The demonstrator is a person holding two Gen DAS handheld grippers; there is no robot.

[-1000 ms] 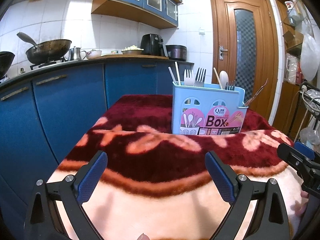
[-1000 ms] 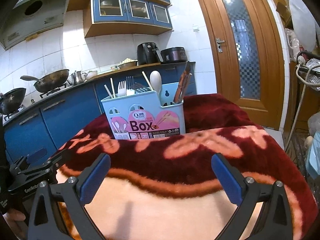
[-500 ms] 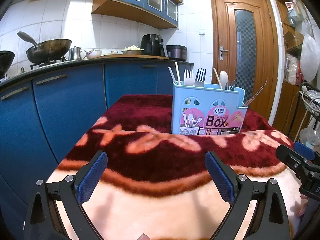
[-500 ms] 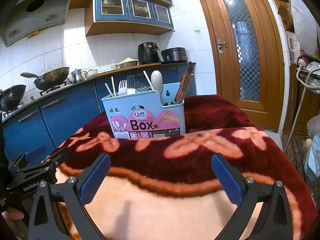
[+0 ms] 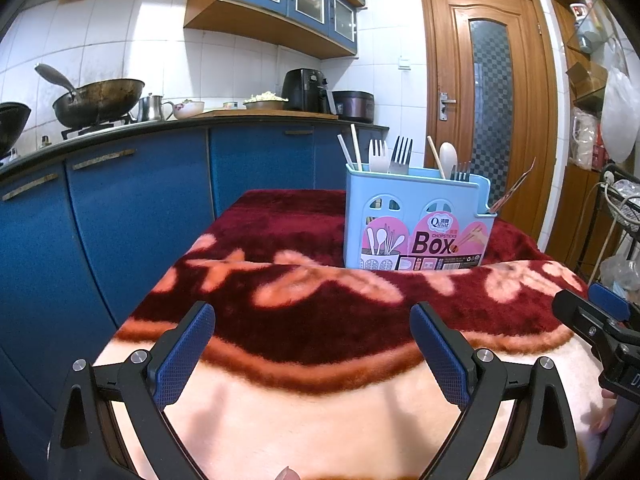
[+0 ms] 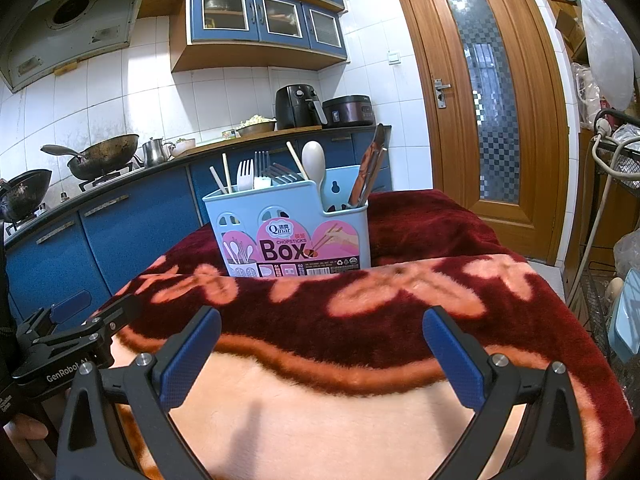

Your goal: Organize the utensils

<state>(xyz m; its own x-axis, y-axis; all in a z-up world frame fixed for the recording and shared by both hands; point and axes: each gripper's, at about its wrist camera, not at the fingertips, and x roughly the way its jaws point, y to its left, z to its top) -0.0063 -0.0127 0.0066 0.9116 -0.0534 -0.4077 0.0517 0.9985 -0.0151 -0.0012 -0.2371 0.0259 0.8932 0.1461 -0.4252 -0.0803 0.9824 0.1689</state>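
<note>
Nearest, low in each wrist view: left gripper (image 5: 311,316) and right gripper (image 6: 322,318), both spread wide with nothing between the blue pads (image 5: 184,356), hovering side by side over the pale near edge of the flowered blanket (image 5: 320,420). Compared with half a second and one second ago, almost no change: same spread of the jaws, same framing in the left view, only a slight shift of aim in the right view. Probably a pause rather than a reach, with no utensil picked up and none visible loose on the blanket; judged from this, sorting either finished or not resumed. Farther off, on the dark red band of the blanket: light blue utensil box (image 5: 416,224), upright, well apart from both grippers, ahead and to the right of the left one, ahead and slightly left of the right one (image 6: 292,232). Inside it, handles down: chopsticks (image 5: 354,152) at the left, forks (image 5: 390,156) next, a white spoon (image 5: 448,156) toward the right, and a long brownish tool (image 6: 370,172) leaning in the low right compartment, kind unclear. Farthest: blue kitchen cabinets (image 5: 140,208) with a wok (image 5: 100,100) on the stove at the left, and a wooden door (image 5: 488,100) at the right.
</note>
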